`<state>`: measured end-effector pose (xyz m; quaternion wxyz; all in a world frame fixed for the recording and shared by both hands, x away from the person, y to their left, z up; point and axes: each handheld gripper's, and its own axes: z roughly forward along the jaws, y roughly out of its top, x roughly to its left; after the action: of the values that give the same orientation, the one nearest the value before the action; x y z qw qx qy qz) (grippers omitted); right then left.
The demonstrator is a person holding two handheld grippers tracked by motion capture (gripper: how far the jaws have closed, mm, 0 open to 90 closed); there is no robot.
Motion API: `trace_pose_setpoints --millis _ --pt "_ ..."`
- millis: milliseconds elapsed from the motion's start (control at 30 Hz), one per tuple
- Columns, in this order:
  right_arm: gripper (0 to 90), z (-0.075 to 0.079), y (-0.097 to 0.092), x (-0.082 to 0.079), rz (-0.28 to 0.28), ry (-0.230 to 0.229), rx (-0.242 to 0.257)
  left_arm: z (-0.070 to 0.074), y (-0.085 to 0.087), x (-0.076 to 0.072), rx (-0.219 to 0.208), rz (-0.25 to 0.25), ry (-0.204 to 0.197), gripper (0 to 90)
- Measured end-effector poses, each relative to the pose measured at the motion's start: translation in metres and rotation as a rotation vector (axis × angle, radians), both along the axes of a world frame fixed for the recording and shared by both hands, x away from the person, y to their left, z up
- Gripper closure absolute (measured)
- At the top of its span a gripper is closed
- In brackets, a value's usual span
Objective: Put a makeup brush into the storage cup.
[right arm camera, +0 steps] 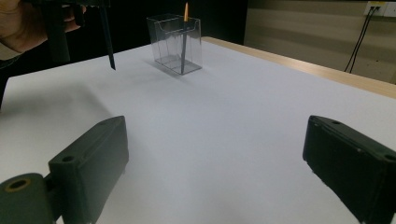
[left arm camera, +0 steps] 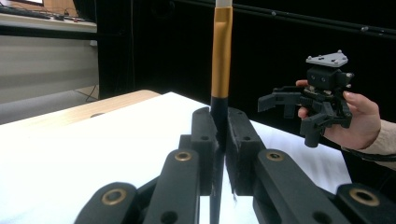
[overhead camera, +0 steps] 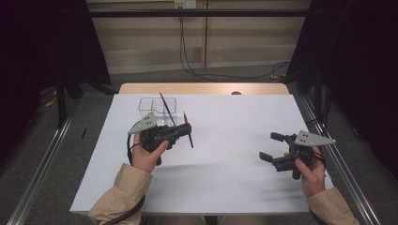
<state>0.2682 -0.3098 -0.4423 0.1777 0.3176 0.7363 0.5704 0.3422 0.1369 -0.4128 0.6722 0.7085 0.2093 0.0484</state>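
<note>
With the left gripper [overhead camera: 187, 131] pinching a pencil [overhead camera: 188, 130] upright above the table [overhead camera: 234, 187], just beside the clear holder [overhead camera: 157, 108] already containing one pencil [overhead camera: 166, 108], and the right gripper [overhead camera: 271, 146] spread and idle, the next move likely calls for lowering it into a compartment.

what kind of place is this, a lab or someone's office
Most likely a lab recording station. A white-topped table stands between dark curtains and metal floor rails, loose cables run along the bare wall, and the person works with a hand-held tool in each hand.
</note>
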Motion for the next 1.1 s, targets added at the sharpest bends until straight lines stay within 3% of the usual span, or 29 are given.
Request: trace_pose_setpoints --millis 500,1100 --pt "5.5 -0.001 0.000 -0.003 -0.001 0.003 -0.012 0.006 0.005 0.003 0.002 0.016 0.007 83.1" --pt "5.5 0.000 -0.001 -0.003 0.002 -0.004 -0.013 0.020 0.013 0.018 0.056 0.048 0.021 83.2"
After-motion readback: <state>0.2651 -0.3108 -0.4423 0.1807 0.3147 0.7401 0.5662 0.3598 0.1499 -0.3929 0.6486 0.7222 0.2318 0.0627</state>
